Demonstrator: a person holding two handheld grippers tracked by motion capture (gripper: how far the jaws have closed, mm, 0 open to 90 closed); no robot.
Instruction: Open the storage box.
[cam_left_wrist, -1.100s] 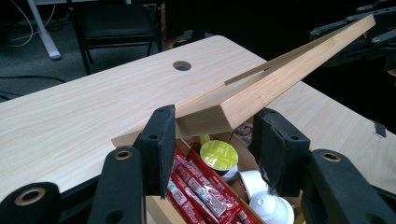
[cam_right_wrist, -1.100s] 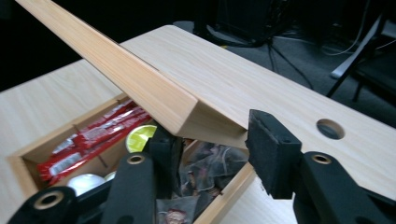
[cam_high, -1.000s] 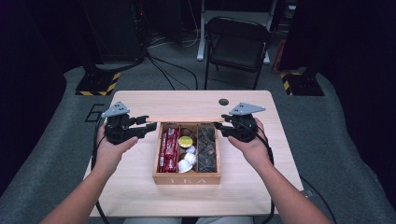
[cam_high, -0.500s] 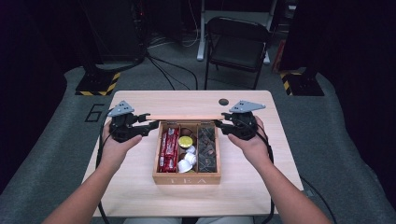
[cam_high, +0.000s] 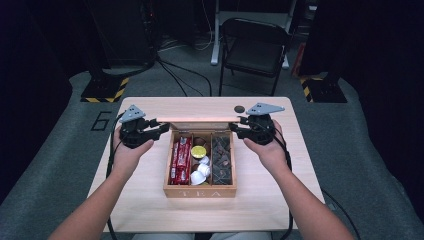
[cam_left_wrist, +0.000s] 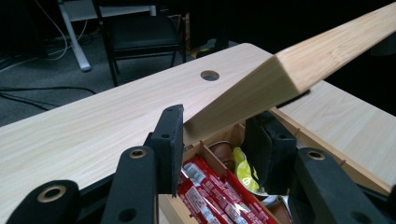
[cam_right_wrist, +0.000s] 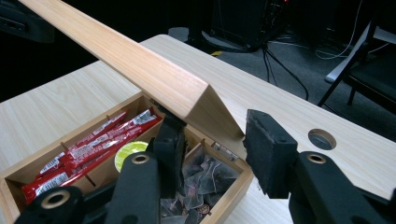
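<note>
A wooden tea box (cam_high: 200, 191) stands in the middle of the table, and its lid (cam_high: 200, 120) is swung up at the back. My left gripper (cam_high: 161, 128) has just been closing and is shut on the lid's left end (cam_left_wrist: 289, 70), with the lid's corner between its pads. My right gripper (cam_high: 239, 125) is shut on the lid's right end (cam_right_wrist: 140, 60). Inside the box lie red sachets (cam_high: 181, 155), a yellow-topped pod (cam_high: 198, 151), white pods and dark tea bags (cam_high: 221, 157).
The light wooden table (cam_high: 300, 150) has a round cable hole (cam_high: 239, 108) behind the right gripper. A black folding chair (cam_high: 255, 47) stands beyond the table's far edge. Cables trail from both grippers along the forearms.
The left gripper has moved in to the lid's left end and its jaws have closed on it. The lid now shows as a raised strip between both grippers. The right hand has stayed put.
</note>
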